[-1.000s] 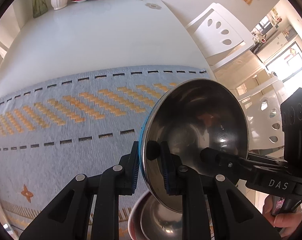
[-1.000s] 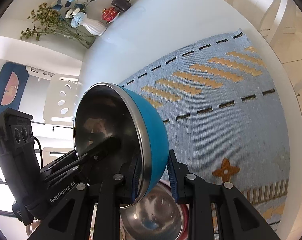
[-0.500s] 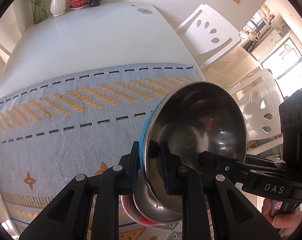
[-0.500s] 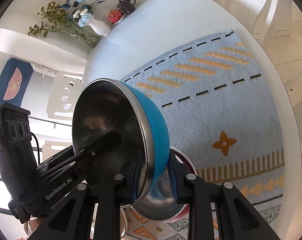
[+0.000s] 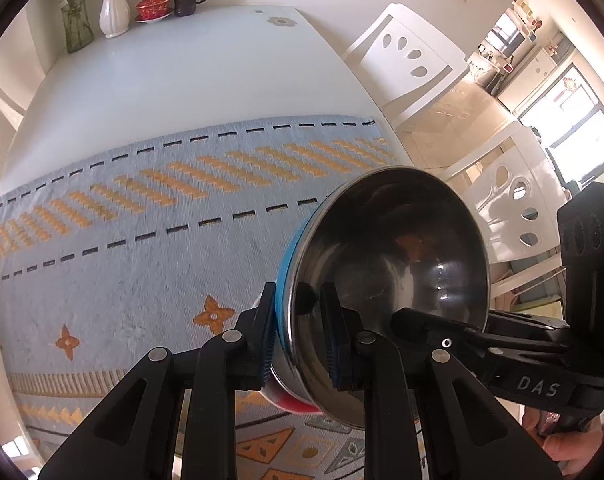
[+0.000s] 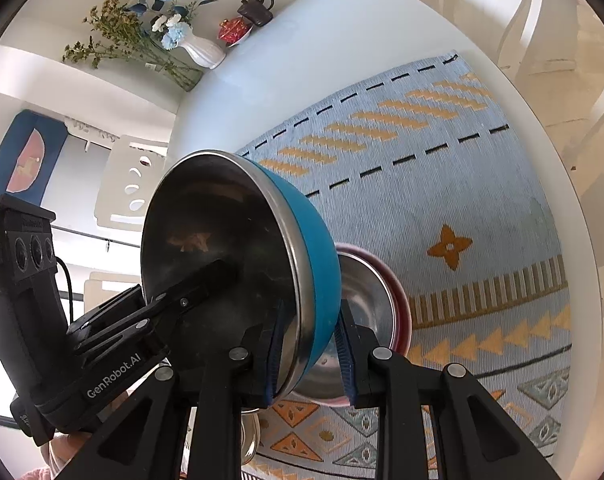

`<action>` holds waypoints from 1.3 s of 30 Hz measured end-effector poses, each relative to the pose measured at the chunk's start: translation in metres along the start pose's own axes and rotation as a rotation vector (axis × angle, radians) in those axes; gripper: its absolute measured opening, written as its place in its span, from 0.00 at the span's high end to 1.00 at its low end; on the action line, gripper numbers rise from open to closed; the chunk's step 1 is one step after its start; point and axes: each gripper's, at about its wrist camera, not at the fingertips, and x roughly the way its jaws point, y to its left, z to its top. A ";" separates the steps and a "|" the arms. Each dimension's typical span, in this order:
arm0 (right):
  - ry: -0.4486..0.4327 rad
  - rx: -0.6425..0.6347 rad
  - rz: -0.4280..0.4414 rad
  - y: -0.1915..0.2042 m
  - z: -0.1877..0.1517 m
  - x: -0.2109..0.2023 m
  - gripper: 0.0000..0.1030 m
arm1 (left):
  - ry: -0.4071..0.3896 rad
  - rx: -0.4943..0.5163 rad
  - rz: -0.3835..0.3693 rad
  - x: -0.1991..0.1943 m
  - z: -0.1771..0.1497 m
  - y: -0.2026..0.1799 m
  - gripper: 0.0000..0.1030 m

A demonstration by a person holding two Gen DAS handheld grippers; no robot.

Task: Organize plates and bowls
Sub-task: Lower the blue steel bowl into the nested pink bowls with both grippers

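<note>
Left view: gripper (image 5: pixel 298 336) clamped on tilted blue bowl's (image 5: pixel 386 276) rim at lower centre, above red bowl (image 5: pixel 292 402); right view: gripper (image 6: pixel 310 356) pinching same rim, red bowl (image 6: pixel 366 312) just right of centre.

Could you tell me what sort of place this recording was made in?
Most likely a home dining room: a white dining table under a patterned runner, white cut-out chairs alongside, and a flower vase with a tea set at the far end. A kitchen seems visible beyond.
</note>
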 end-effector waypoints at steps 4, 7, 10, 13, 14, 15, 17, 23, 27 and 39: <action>0.013 -0.001 -0.016 0.001 -0.010 0.000 0.76 | -0.005 0.003 -0.004 -0.005 -0.007 -0.003 0.84; 0.020 -0.002 -0.023 0.002 -0.020 -0.001 0.76 | -0.004 0.002 -0.013 -0.007 -0.011 -0.005 0.84; 0.022 -0.003 -0.030 0.002 -0.027 -0.004 0.76 | -0.003 0.000 -0.019 -0.010 -0.015 -0.008 0.84; 0.027 -0.005 -0.043 0.002 -0.035 -0.005 0.76 | -0.008 -0.001 -0.022 -0.012 -0.020 -0.013 0.84; 0.027 -0.002 -0.044 0.001 -0.037 -0.006 0.76 | -0.010 0.002 -0.022 -0.012 -0.022 -0.014 0.84; 0.027 0.005 -0.038 0.000 -0.040 -0.007 0.76 | -0.008 0.003 -0.028 -0.012 -0.023 -0.015 0.84; 0.027 0.017 -0.033 -0.004 -0.044 -0.009 0.76 | -0.003 0.005 -0.036 -0.012 -0.028 -0.018 0.84; 0.025 0.019 -0.050 -0.010 -0.054 -0.016 0.76 | 0.008 0.009 -0.044 -0.010 -0.036 -0.024 0.84; 0.022 0.032 -0.043 -0.014 -0.059 -0.018 0.76 | 0.010 0.024 -0.047 -0.011 -0.040 -0.029 0.84; 0.035 0.039 -0.046 -0.020 -0.067 -0.015 0.76 | 0.039 0.010 -0.046 -0.002 -0.052 -0.028 0.84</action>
